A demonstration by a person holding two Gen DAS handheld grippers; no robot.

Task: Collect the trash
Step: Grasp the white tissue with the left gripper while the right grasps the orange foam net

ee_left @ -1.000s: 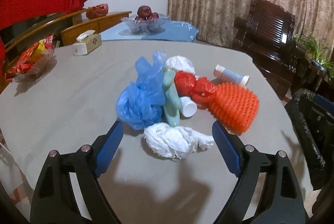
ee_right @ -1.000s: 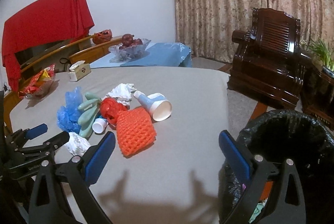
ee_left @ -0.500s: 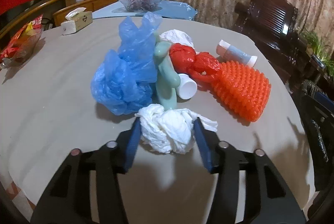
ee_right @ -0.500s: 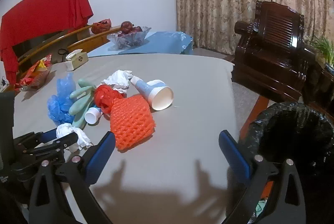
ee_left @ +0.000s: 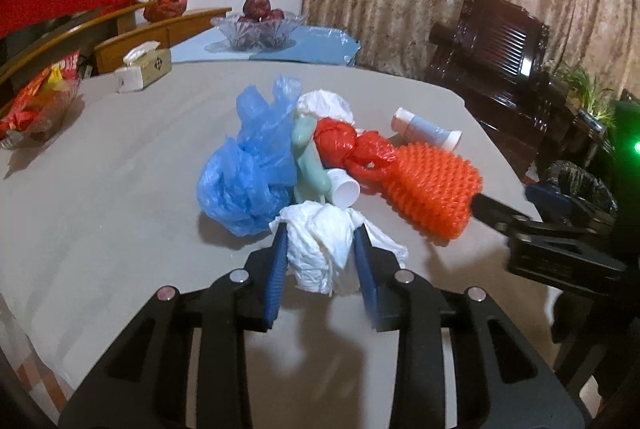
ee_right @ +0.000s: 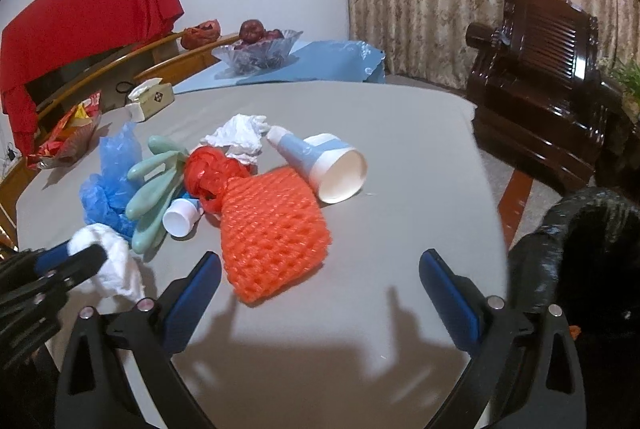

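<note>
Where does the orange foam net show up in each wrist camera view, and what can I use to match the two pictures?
Left wrist view: the orange foam net lies right of centre, beyond and to the right of the left gripper.
Right wrist view: the net lies at centre, just ahead of the open right gripper.
Shared landmark: the glass fruit bowl behind the table.

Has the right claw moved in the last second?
Yes. The right claw has come forward and down toward the orange foam net; the table fills more of its view.
</note>
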